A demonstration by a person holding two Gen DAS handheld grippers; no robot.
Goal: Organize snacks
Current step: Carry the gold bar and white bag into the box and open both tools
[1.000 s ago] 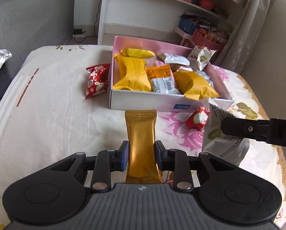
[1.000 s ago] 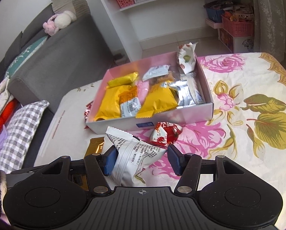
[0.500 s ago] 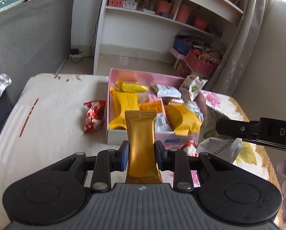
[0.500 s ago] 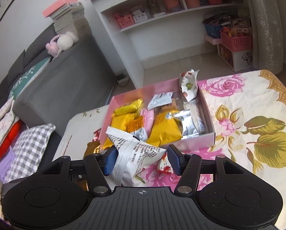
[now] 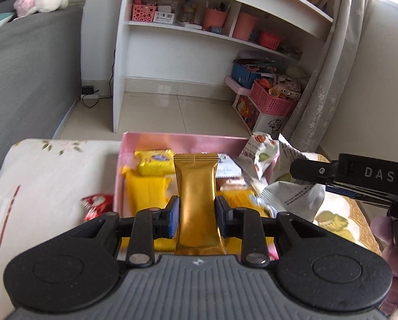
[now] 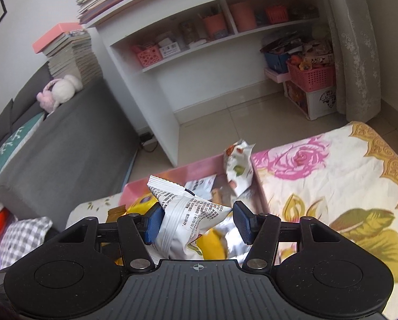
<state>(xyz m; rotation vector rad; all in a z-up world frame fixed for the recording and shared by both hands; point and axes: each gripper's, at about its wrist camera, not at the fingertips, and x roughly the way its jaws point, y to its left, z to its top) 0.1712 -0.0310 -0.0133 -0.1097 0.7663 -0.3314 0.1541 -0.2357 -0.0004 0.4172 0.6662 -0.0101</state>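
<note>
While snack-filled, pink box point(image 5: 172, 140) below.

A home, prob. a living room. Big gray sofa point(image 6: 65, 138) w/ a soft toy bunny point(image 6: 59, 90) on top & a pile of books point(image 6: 71, 56). White shelves point(image 5: 199, 32) w/ pink baskets point(image 5: 272, 101), pots & boxes. Lacy curtain point(image 6: 356, 48), tile floor point(image 5: 177, 114), flower cloth point(image 6: 332, 176) on the table.
</note>
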